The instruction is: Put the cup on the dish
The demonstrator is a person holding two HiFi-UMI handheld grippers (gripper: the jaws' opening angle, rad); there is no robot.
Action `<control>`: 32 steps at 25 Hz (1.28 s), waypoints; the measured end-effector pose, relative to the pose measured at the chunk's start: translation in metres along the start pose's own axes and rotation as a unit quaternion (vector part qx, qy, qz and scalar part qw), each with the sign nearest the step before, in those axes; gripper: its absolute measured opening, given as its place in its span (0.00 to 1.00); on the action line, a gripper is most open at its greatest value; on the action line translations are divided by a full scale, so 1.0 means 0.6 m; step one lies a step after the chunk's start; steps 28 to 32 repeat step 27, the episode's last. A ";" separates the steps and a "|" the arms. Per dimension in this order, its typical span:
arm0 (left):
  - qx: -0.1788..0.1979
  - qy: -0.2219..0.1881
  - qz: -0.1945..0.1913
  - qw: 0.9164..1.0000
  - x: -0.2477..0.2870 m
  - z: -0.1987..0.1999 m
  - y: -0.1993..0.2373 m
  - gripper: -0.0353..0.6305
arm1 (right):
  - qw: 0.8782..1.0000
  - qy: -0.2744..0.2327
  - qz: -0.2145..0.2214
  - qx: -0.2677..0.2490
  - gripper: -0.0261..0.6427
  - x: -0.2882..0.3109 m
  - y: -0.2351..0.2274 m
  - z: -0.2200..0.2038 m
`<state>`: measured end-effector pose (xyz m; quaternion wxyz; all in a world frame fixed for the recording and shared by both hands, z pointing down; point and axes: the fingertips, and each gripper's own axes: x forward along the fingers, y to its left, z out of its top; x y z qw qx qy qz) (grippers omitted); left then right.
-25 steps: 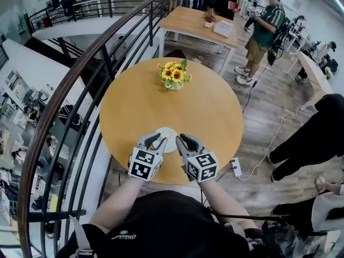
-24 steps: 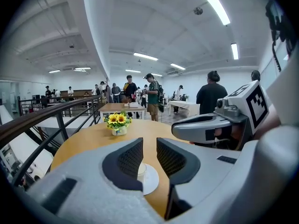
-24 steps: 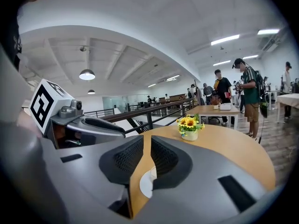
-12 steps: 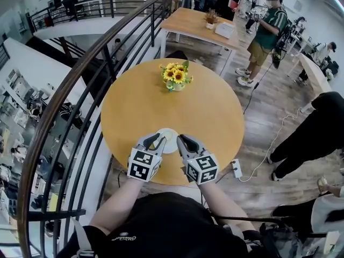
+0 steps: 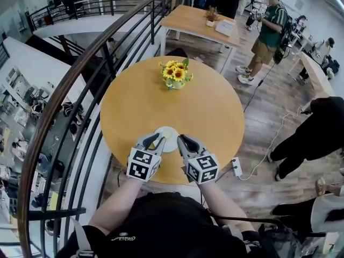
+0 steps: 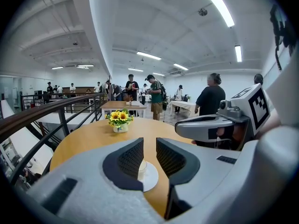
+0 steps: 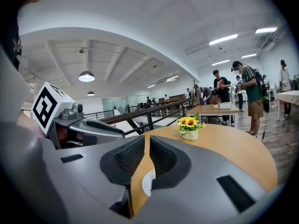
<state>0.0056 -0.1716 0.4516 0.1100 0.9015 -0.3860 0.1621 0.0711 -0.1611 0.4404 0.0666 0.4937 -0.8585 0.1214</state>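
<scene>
Cup (image 6: 141, 170) stands on dish (image 6: 152, 181), near the front edge of the tabletop (image 5: 156, 104). Left claw (image 6: 149, 148) is slightly spread and empty, with the cup just beyond its tips. Right claw (image 7: 146, 141) is pressed together and empty, just beside the dish.

Cup (image 6: 142, 168) seemingly on dish (image 5: 172, 143) — flower vase (image 5: 174, 75) behind, across table (image 5: 215, 117)

surface: round wooden table (image 5: 215, 117) | directly on it: white dish (image 5: 172, 135); sunflower vase (image 5: 174, 75)
</scene>
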 end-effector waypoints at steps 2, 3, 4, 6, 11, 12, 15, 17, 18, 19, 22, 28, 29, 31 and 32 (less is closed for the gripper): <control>0.000 0.002 -0.001 1.000 0.002 -0.003 0.000 0.18 | 1.000 0.002 -0.001 0.000 0.09 0.000 -0.001 -0.003; 0.000 0.003 -0.001 1.000 0.003 -0.003 -0.001 0.18 | 1.000 0.004 -0.001 -0.001 0.09 0.000 -0.002 -0.004; 0.000 0.003 -0.002 1.000 0.005 -0.004 -0.001 0.18 | 1.000 0.004 0.000 -0.002 0.09 0.001 -0.002 -0.005; 0.000 0.004 -0.003 1.000 0.006 -0.005 -0.002 0.18 | 1.000 0.006 0.001 -0.004 0.09 0.001 -0.001 -0.006; -0.003 0.009 -0.005 1.000 0.006 -0.006 -0.006 0.18 | 1.000 0.009 0.001 -0.002 0.09 -0.003 0.000 -0.007; -0.004 0.009 -0.005 1.000 0.006 -0.007 -0.006 0.18 | 1.000 0.010 0.002 -0.002 0.09 -0.003 0.000 -0.007; -0.004 0.011 -0.006 1.000 0.009 -0.010 -0.006 0.18 | 1.000 0.012 0.003 -0.003 0.09 -0.002 -0.002 -0.010; -0.003 0.011 -0.007 1.000 0.012 -0.012 -0.007 0.18 | 1.000 0.014 0.003 -0.004 0.09 -0.002 -0.003 -0.012; -0.003 0.012 -0.007 1.000 0.013 -0.012 -0.007 0.18 | 1.000 0.015 0.004 -0.004 0.09 -0.002 -0.003 -0.013; -0.002 0.013 -0.007 1.000 0.013 -0.012 -0.007 0.18 | 1.000 0.015 0.005 -0.004 0.09 -0.002 -0.003 -0.013; 0.000 0.013 -0.008 1.000 0.014 -0.012 -0.009 0.18 | 1.000 0.016 0.005 -0.005 0.09 -0.005 -0.003 -0.012; 0.002 0.017 -0.012 1.000 0.016 -0.015 -0.015 0.18 | 1.000 0.018 0.005 -0.006 0.09 -0.006 -0.005 -0.013; 0.002 0.017 -0.012 1.000 0.016 -0.015 -0.015 0.18 | 1.000 0.018 0.005 -0.006 0.09 -0.006 -0.005 -0.013; 0.002 0.017 -0.012 1.000 0.016 -0.015 -0.015 0.18 | 1.000 0.018 0.005 -0.006 0.09 -0.006 -0.005 -0.013; 0.002 0.017 -0.012 1.000 0.016 -0.015 -0.015 0.18 | 1.000 0.018 0.005 -0.006 0.09 -0.006 -0.005 -0.013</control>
